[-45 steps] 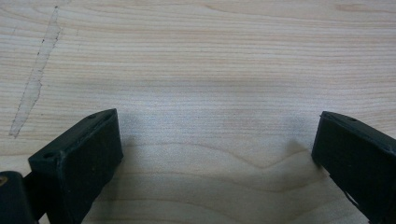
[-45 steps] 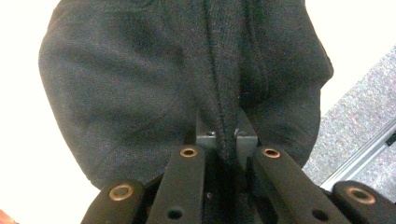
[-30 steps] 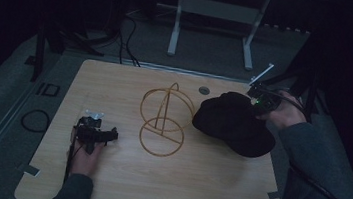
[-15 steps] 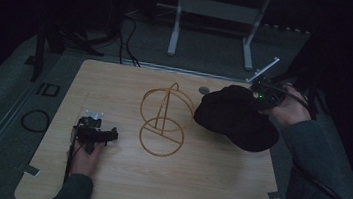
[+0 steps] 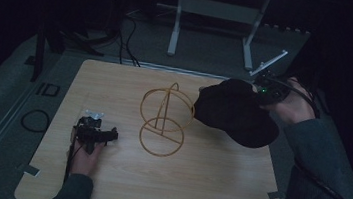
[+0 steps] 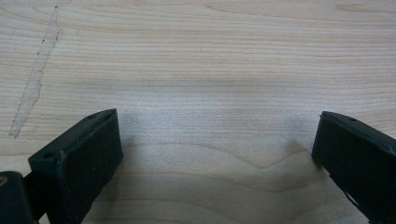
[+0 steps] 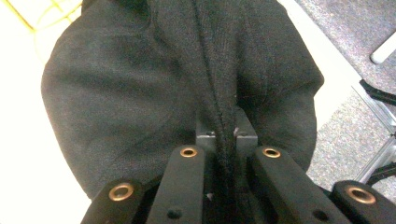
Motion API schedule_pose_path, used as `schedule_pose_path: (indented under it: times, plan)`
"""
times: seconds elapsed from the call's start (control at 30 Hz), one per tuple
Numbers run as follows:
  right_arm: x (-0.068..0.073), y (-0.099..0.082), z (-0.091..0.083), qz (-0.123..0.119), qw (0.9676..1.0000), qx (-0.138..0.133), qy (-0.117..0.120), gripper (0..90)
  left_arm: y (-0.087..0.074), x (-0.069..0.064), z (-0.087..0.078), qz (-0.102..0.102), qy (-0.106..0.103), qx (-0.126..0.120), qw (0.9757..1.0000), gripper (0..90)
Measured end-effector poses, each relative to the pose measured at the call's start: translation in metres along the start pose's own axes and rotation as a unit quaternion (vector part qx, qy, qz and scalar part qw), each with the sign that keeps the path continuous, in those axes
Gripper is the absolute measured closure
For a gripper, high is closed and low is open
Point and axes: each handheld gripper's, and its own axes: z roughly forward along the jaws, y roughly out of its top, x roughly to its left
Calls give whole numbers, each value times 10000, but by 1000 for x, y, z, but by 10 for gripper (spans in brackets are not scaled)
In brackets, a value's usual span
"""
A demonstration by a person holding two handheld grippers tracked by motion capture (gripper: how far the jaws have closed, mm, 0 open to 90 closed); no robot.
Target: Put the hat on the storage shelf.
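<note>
A black knitted hat [image 5: 236, 112] hangs above the right side of the wooden table [image 5: 119, 188], lifted off the surface. My right gripper [image 5: 261, 89] is shut on its edge; in the right gripper view a fold of the black hat [image 7: 187, 84] is pinched between the jaws of the right gripper [image 7: 227, 140]. A yellow wire stand [image 5: 164, 119] of rings on an upright rod sits at the table's middle, just left of the hat. My left gripper [image 5: 93, 131] rests on the table's left front, and the left gripper [image 6: 215, 149] is open over bare wood.
Beyond the far edge of the table stand white metal frame legs [image 5: 175, 26] and cables on grey carpet. A cable loop [image 5: 36, 120] lies on the floor to the left. Tape marks [image 5: 277, 195] sit near the table's front corners.
My right gripper has raised the hat and carried it slightly left, toward the wire stand. The left gripper has stayed where it was.
</note>
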Motion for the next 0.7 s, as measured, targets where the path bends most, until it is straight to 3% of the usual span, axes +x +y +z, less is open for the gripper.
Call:
schedule_pose_path:
  times: [0.2,0.4,0.6,0.7]
  plan:
    - [0,1,-5,30,9999,-123,97,864,0,0,0,1,0,0,10000,12]
    - [-4,-1,-16,120,9980,-597,150,864,0,0,0,-1,0,0,10000,12]
    - [-9,-5,-28,298,9946,-985,137,865,0,0,0,1,-1,1,10000,12]
    - [-12,-7,-37,432,9901,-1301,288,865,0,0,0,0,0,0,10000,12]
